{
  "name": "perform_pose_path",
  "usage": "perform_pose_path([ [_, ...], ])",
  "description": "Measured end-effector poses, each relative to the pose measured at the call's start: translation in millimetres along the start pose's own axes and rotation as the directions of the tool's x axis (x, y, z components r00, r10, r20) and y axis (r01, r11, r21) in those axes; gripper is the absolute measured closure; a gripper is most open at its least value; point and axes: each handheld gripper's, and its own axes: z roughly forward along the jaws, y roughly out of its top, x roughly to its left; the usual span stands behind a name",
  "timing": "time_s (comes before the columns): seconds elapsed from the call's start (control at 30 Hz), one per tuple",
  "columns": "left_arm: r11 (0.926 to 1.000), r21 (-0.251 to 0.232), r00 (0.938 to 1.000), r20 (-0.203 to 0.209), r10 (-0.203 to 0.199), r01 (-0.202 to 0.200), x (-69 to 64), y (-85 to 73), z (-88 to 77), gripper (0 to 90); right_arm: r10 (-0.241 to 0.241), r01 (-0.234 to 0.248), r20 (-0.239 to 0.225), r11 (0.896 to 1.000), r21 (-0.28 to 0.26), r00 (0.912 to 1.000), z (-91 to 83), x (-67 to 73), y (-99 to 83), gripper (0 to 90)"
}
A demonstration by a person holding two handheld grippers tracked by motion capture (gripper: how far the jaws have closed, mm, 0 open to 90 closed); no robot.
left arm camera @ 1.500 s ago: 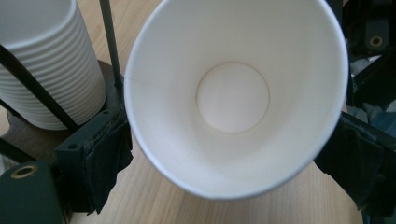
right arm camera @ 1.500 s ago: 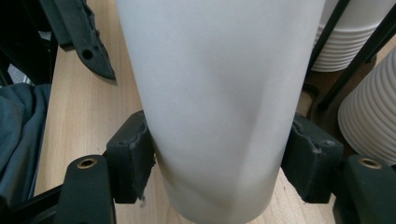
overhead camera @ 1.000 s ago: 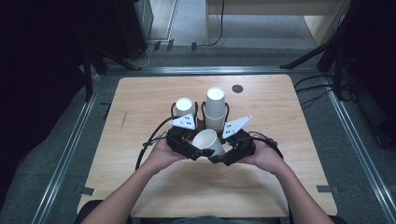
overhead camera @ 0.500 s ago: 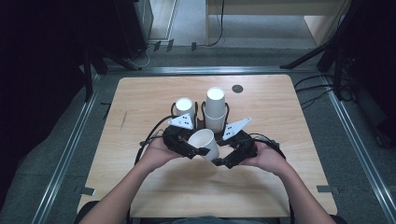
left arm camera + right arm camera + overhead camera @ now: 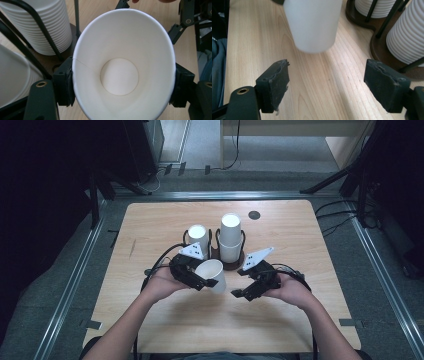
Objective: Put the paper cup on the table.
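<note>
Gripped by the left gripper (image 5: 204, 279): one white paper cup (image 5: 212, 274), squeezed between the two black fingers (image 5: 63, 86) at its sides, near the rim. Tilted, open mouth toward the gripper's own camera, round bottom visible deep inside in the left gripper view. Held above the light wooden table (image 5: 300, 240), just in front of the dark round-based cup holder with black wire loops (image 5: 231, 265).

In that holder, two stacks of white paper cups: a shorter stack (image 5: 198, 239) on the left and a taller stack (image 5: 230, 236) on the right, both upright, ribbed rims seen close in the left gripper view (image 5: 47, 27).

Right gripper (image 5: 239, 293) empty, fingers (image 5: 273, 83) spread wide, nothing between them except bare table wood. Positioned just beside the held cup, on its right in the high view, apart from it and not touching. In the right gripper view, the cup's outer wall (image 5: 313, 23) slightly blurred, ahead of the fingers and above the table; stacks and holder base at the upper right.

Small dark round disc (image 5: 254, 215) on the table behind the holder, well apart from both hands.
</note>
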Motion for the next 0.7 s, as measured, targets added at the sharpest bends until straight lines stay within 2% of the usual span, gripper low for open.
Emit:
perform_pose_path([
  [0.2, 0.9997, 0.026, 1.0, -0.006, 0.001, -0.001, 1.9, -7.5, -5.8, 26.1, -0.007, 0.007, 0.015, 1.0, 0.003, 0.9999, -2.6, -1.4, -2.9, 20.6],
  [0.3, 0.9997, 0.026, 1.0, -0.009, -0.003, 0.003, 1.8, -11.1, -9.3, 26.1, 0.009, -0.01, 0.034, 1.0, 0.008, 0.9994, -3.9, -2.3, -4.8, 20.6],
  [0.5, 0.9991, 0.039, 0.9997, -0.016, -0.017, 0.017, 2.7, -17.0, -13.5, 26.1, 0.008, -0.008, 0.026, 1.0, -0.008, 0.9996, -8.3, -5.3, -5.5, 20.6],
  [0.6, 0.999, 0.039, 0.9994, -0.03, -0.02, 0.021, 4.1, -20.0, -16.5, 26.1, -0.011, 0.011, 0.018, 1.0, -0.008, 0.9998, -9.9, -6.3, -6.4, 20.6],
  [0.7, 0.9989, 0.039, 0.9986, -0.047, -0.025, 0.027, 6.3, -23.1, -19.6, 26.0, -0.003, 0.003, 0.016, 1.0, -0.005, 0.9999, -10.9, -10.1, -8.5, 20.6],
])
